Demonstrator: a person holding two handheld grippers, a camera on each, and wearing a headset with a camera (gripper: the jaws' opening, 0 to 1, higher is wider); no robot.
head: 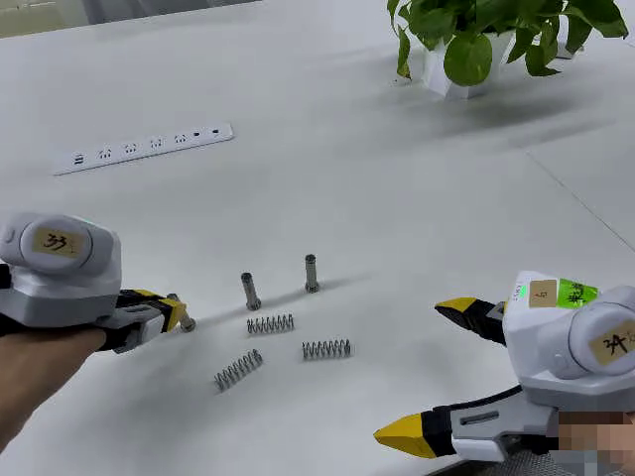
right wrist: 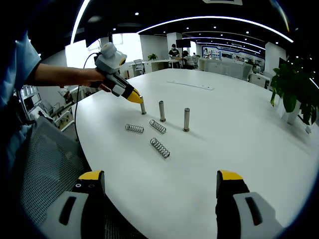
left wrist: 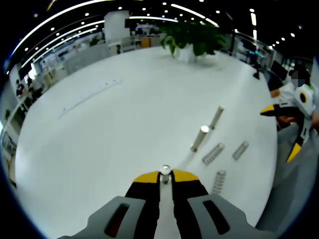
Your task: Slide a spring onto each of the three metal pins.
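I am clenching my left claw [head: 175,315] on the left pin [left wrist: 165,171], with its yellow tips pressing in from both sides just under the shiny flat top. This pin is standing upright just left of the middle pin [head: 251,291]. The right pin [head: 311,273] is standing just to the other side of the middle pin, a little farther from me. All three are short grey steel pegs that are resting on wider feet on the white table [head: 397,198]. Three coiled wire springs are lying flat on my side of the middle pin. The first spring [head: 270,323] is lying just in front of it, the second spring [head: 326,348] is lying to the front right, and the third spring [head: 238,369] is lying nearest me at a slant. My right claw [head: 429,372] is hovering released, jaws spread wide, well to the right of the middle pin, and the springs are lying between it and the pins. Far beyond the middle pin a white power strip [head: 144,147] is lying flat, and a potted plant [head: 486,35] is sitting off to the far right.
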